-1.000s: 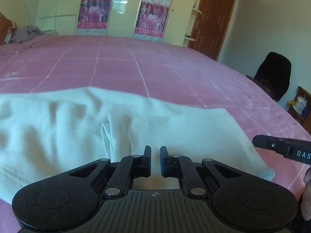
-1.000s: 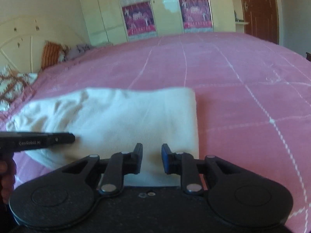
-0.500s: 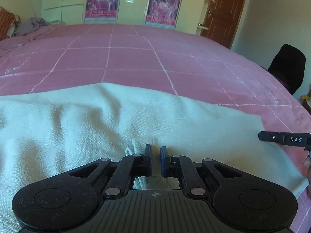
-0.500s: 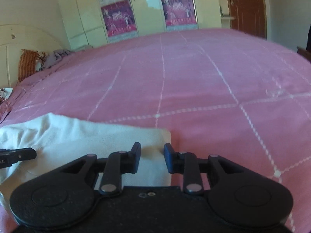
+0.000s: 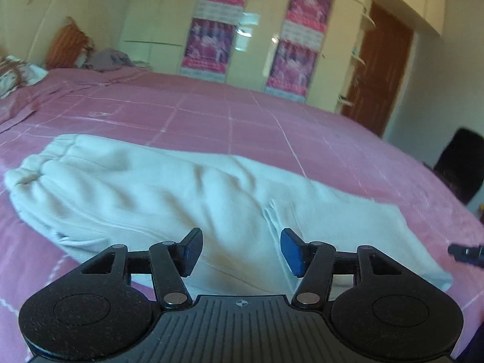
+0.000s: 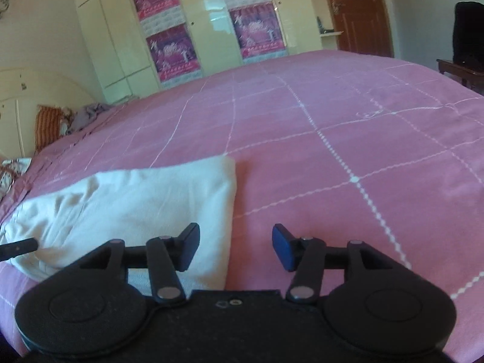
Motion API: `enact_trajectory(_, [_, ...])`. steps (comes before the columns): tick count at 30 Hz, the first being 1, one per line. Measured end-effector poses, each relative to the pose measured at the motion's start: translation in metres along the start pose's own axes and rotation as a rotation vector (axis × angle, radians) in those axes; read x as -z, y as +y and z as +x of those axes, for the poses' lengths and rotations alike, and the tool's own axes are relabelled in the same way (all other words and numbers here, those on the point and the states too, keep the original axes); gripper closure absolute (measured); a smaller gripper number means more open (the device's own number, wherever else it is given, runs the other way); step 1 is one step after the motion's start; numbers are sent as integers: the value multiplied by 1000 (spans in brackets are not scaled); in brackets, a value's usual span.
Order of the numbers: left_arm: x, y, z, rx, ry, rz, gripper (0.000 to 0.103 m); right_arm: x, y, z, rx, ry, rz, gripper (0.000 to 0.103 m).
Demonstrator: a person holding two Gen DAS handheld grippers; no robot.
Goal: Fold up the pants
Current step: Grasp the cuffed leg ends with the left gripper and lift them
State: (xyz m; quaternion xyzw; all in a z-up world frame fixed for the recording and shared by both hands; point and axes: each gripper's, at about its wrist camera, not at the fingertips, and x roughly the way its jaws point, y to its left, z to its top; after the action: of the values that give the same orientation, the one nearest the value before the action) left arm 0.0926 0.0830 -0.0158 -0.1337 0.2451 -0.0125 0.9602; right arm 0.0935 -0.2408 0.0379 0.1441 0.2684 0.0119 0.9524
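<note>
Now both grippers' fingers (image 5: 191, 249) just opened, pants (image 5: 181, 187) released.

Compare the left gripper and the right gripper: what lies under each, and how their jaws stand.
The left gripper hangs over the middle of the white pants; the right gripper hangs over their square end and the pink bedspread. Both have just been opening, nothing pinched between the pads.

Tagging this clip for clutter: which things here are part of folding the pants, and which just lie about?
Job: pants, left gripper, right gripper, bed.
Lying about: posters, door, pillow, grey garment, black chair.
</note>
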Motion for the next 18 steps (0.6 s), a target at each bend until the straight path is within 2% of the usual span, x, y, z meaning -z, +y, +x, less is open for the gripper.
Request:
enact_trajectory(3, [0, 63, -12, -87, -55, -231, 45, -1, -11, -1, 12, -7, 59, 44])
enact_trajectory(5, [5, 113, -7, -150, -40, -459, 33, 0, -12, 2, 19, -6, 74, 43])
enact_trajectory(7, [18, 161, 6, -101, -48, -721, 33, 2, -9, 6, 27, 3, 60, 43])
enact_trajectory(9, [30, 195, 23, -29, -47, -881, 33, 5, -3, 10, 36, 21, 39, 41])
enact_trajectory(11, [32, 213, 37, 3, -73, -916, 33, 7, 0, 11, 43, 28, 19, 39])
enact_trajectory(18, [12, 233, 92, 63, -63, -820, 33, 8, -2, 15, 65, 28, 31, 39])
